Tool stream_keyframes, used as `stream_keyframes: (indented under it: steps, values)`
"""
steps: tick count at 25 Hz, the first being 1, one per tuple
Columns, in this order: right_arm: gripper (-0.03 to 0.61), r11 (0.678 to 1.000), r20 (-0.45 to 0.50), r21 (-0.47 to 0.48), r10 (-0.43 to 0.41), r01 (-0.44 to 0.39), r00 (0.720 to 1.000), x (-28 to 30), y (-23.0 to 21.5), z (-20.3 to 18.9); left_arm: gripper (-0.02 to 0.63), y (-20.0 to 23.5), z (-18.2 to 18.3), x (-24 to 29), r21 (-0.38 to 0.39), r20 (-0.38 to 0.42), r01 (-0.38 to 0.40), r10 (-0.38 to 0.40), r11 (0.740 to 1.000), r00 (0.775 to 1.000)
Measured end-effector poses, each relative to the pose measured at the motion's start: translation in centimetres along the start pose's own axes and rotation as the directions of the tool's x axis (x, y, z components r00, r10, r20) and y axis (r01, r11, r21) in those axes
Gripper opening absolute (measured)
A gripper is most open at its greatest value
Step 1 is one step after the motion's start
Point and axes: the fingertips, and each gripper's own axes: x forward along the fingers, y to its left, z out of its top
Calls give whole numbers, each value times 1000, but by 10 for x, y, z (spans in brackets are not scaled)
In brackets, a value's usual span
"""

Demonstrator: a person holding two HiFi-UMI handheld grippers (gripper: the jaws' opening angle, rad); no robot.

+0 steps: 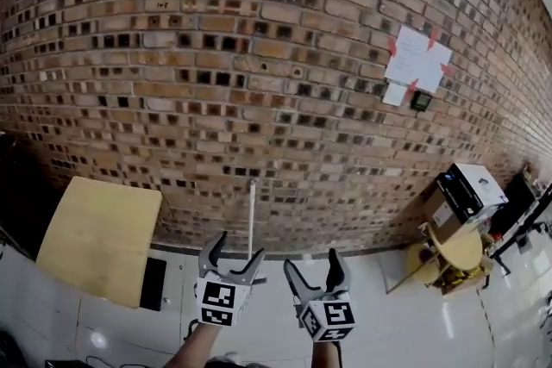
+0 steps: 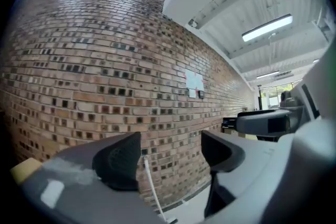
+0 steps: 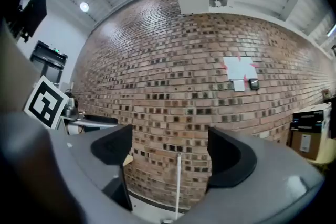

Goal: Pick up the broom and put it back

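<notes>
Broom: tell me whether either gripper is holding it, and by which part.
Nothing is held. The left gripper and the right gripper are both open and empty. The broom stands against the brick wall ahead, untouched.

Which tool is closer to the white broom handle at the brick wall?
Left. The left tool points at the broom handle, short of it; the right tool is off to its right.

Brick wall [image 1: 259,56] — white tiled floor [image 1: 405,325], wooden table [image 1: 99,237] at left.
</notes>
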Motion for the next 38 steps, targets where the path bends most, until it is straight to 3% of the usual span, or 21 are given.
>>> stream_keyframes:
  steps: [4,9,10,19,26,34,38]
  values:
    - [449,990,8,18,143,-143,990,44,29,0,362,48,-1,-12,-27,1,-153,153,988,988]
    - [440,964,2,34,263,-263,965,76,41,-5,354,71,-3,-14,-25,-7,-268,268,963,963]
    - [439,959,4,37,281,-281,960,80,42,-5,332,73,-3,-14,-21,-3,-286,286,958,958]
    - [425,923,12,59,380,-380,925,121,44,-14,331,92,-5,6,9,-11,-368,368,930,930]
    - [425,933,-17,38,357,-357,934,177,56,-32,331,142,-17,49,-25,-15,-325,324,946,946]
    - [405,969,35,40,243,-244,969,272,73,-7,331,225,-2,110,33,18,-213,213,976,977]
    - [394,971,-18,51,237,-236,971,307,97,-22,331,259,-4,131,2,16,-167,167,986,986]
